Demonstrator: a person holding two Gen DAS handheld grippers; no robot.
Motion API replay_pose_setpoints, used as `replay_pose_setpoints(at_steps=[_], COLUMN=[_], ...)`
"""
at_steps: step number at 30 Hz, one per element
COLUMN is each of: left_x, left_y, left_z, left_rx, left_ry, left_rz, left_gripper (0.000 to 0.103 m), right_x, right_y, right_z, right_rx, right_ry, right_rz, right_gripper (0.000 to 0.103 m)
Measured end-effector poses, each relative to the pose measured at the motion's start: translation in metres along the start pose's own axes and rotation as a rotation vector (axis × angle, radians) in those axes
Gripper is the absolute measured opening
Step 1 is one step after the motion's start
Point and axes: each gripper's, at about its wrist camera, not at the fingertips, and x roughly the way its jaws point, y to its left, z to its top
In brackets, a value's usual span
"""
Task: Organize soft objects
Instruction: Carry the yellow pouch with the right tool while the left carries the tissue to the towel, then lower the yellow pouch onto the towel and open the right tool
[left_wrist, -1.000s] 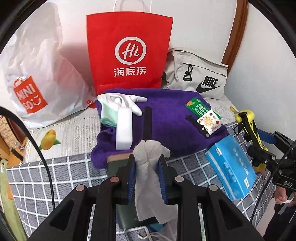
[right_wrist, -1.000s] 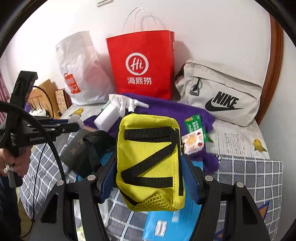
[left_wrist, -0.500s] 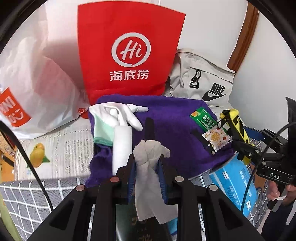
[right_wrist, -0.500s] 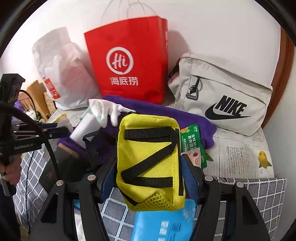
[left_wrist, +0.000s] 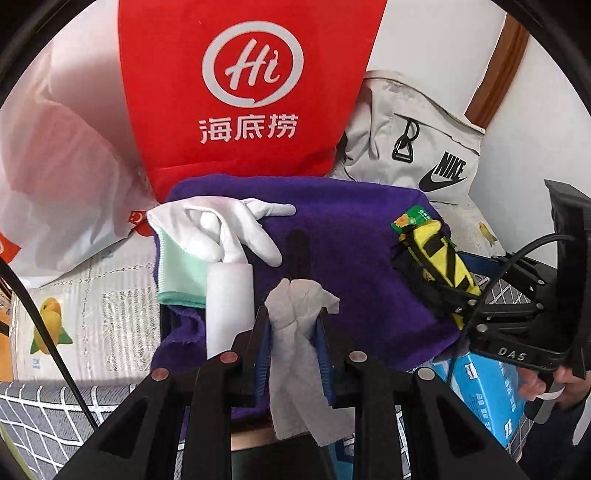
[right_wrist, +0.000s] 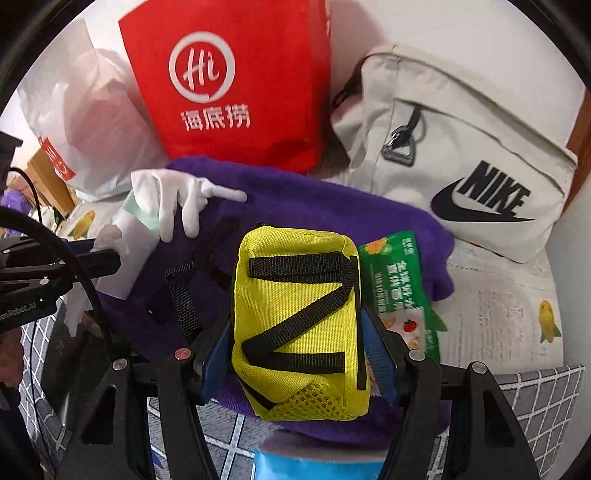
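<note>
Pinching a crumpled white tissue (left_wrist: 295, 332) in the left tool (left_wrist: 293, 347), right tool (right_wrist: 299, 354) clamped on a yellow pouch (right_wrist: 295, 317), both over a purple towel (left_wrist: 351, 258).

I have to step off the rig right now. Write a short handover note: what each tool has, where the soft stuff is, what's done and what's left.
Left tool: shut on a crumpled white tissue, held above the purple towel.
Right tool: shut on the yellow pouch, also above the towel.
On the towel: white glove, mint cloth, white foam block, green snack packet.
Behind, against the wall: red paper bag, white plastic bag, grey Nike bag.
Done: both items picked up.
Left: neither is set down yet; the glove, cloth and block lie loose.
</note>
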Motion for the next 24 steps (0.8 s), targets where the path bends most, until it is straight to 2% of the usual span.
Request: replay_pose_setpoints(at_steps=[4,12,16,24], left_x=[0.006,0.012,0.014,0.016], left_y=[0.0,-0.001,-0.004,-0.005], left_z=[0.002,0.005,0.006,0.008], left_rx=[0.006,0.017,0.03,0.027], left_ry=[0.009,0.019,0.024,0.027], left_rz=[0.011,0.009,0.011,0.009], left_gripper=[0.022,0.022,0.022,0.022], right_x=[0.017,0.044,0.048,0.05], right_y=[0.001,-0.011,-0.005,-0.004], right_z=[0.003,0.003,0.004,0.007], right_rx=[-0.025,0.033,-0.001,0.019], right_ry=[0.043,0.139,0.156,0.178], right_rz=[-0.004,-0.011,-0.03,-0.015], right_gripper=[0.065,0.065,0.068,0.072])
